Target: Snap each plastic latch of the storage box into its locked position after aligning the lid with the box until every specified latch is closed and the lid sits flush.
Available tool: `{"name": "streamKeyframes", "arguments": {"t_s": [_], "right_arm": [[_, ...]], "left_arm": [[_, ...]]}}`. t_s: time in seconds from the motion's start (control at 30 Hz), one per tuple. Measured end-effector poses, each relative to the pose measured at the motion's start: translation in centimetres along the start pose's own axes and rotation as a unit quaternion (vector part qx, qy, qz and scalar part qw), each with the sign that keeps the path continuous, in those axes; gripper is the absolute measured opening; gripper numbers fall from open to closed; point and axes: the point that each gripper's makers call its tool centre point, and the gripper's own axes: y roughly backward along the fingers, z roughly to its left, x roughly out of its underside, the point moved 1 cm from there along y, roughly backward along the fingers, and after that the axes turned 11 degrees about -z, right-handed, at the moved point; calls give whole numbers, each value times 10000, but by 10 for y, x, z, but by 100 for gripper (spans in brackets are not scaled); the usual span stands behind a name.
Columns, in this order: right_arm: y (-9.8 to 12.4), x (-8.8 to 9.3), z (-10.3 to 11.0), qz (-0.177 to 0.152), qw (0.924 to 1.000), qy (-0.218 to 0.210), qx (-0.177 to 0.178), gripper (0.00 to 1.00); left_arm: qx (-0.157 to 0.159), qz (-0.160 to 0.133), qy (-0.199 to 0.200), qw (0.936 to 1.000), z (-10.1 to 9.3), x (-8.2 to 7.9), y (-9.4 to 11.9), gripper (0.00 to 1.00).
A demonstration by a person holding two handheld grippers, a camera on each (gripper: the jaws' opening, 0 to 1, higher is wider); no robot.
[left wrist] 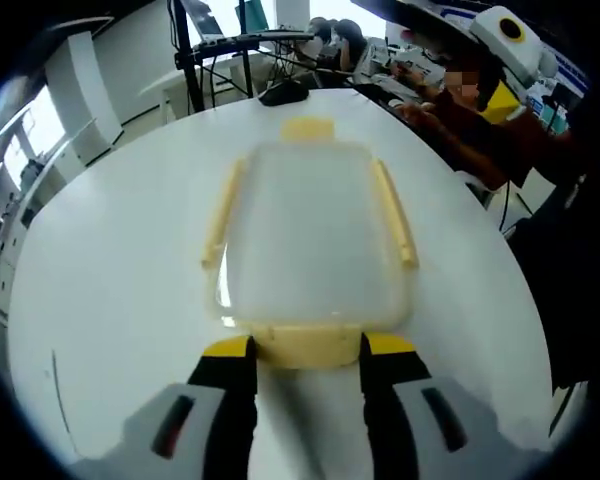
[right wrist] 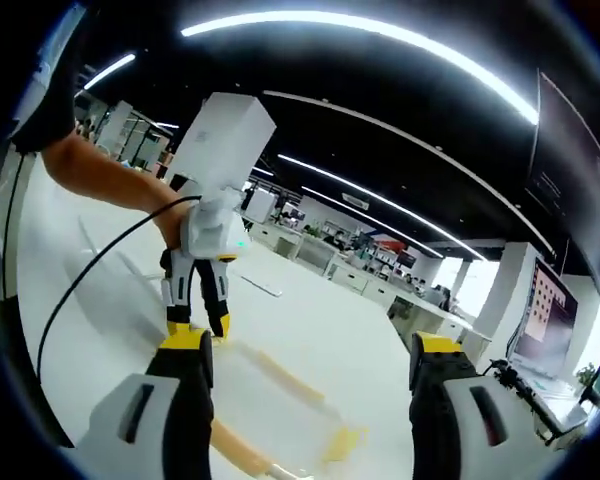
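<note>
Left gripper view: storage box [left wrist: 315, 245] looks blurred, lid frosted, so can't tell contents or whether lid sits flush. Near latch [left wrist: 307, 345] sits between the left gripper [left wrist: 308, 352] tips; contact w/ either tip can't be judged. Far latch [left wrist: 307, 128] too small to tell if snapped. 2 side latches [left wrist: 223, 212] soft, state unclear. Person [left wrist: 480, 125] at right is cut by the edge, lower body behind the table [left wrist: 110, 280].

Right gripper view: box cut off at bottom edge, just a latch strip [right wrist: 280, 375] and a corner piece [right wrist: 342, 440] visible. Right gripper [right wrist: 315, 355] bodies cut by bottom edge. Left gripper's tips near the lid; contact unclear. Arm [right wrist: 105, 175] holding it runs out of frame at left.
</note>
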Motion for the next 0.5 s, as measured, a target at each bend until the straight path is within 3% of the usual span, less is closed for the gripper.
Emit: {"name": "streamKeyframes", "arguments": {"t_s": [0.5], "right_arm": [[15,7,-13,150,9965,553,-612,87]], "left_arm": [[18,80,-23,10000,-14,-4,-3,39]]}}
